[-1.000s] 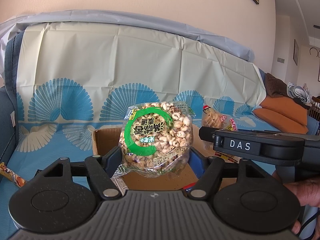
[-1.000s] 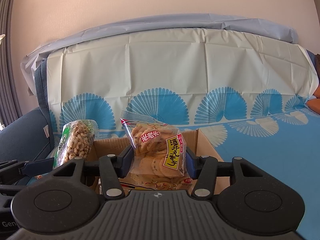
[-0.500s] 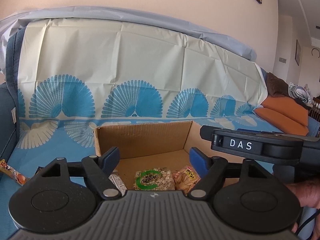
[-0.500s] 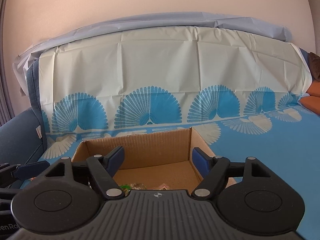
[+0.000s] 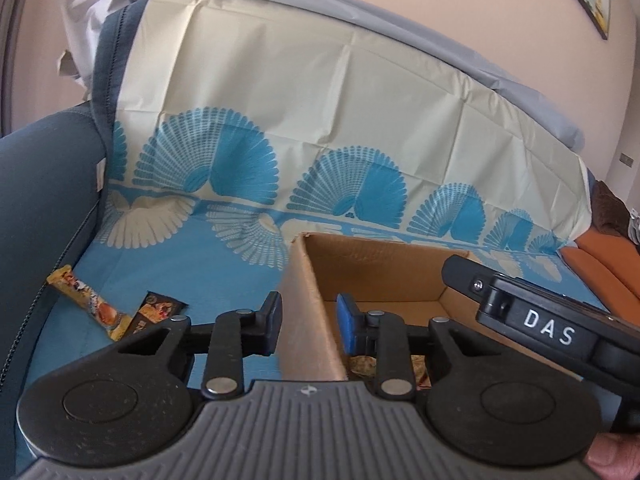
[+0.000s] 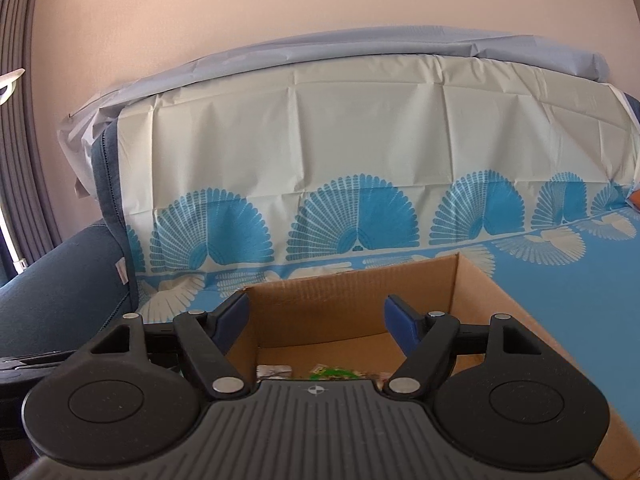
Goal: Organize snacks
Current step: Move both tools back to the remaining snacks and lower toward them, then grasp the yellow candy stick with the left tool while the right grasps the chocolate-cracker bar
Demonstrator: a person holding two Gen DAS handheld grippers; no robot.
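Observation:
The open cardboard box (image 5: 384, 268) stands on the blue-patterned sofa cover. My left gripper (image 5: 308, 320) hovers at the box's left wall; its jaws are closing and hold nothing, with the outside of that wall seen behind the gap. Above the box (image 6: 352, 300) my right gripper (image 6: 316, 316) stands open and bare. A green-labelled puffed snack pack (image 6: 336, 372) and a small silvery pack (image 6: 274, 370) lie on the box floor, mostly hidden by the gripper body. Two snack bars, a yellow one (image 5: 90, 308) and a dark one (image 5: 154, 312), lie on the seat left of the box.
The right gripper's body, marked DAS (image 5: 548, 332), crosses the left wrist view at the right, with a person's hand (image 5: 612, 456) below it. A dark blue armrest (image 5: 36, 208) bounds the seat on the left. Orange cushions (image 5: 604, 264) lie far right.
Both snack packs have left the jaws and dropped into the box. The left gripper has swung left to the box's wall and narrowed. The right jaws have widened and moved over the box.

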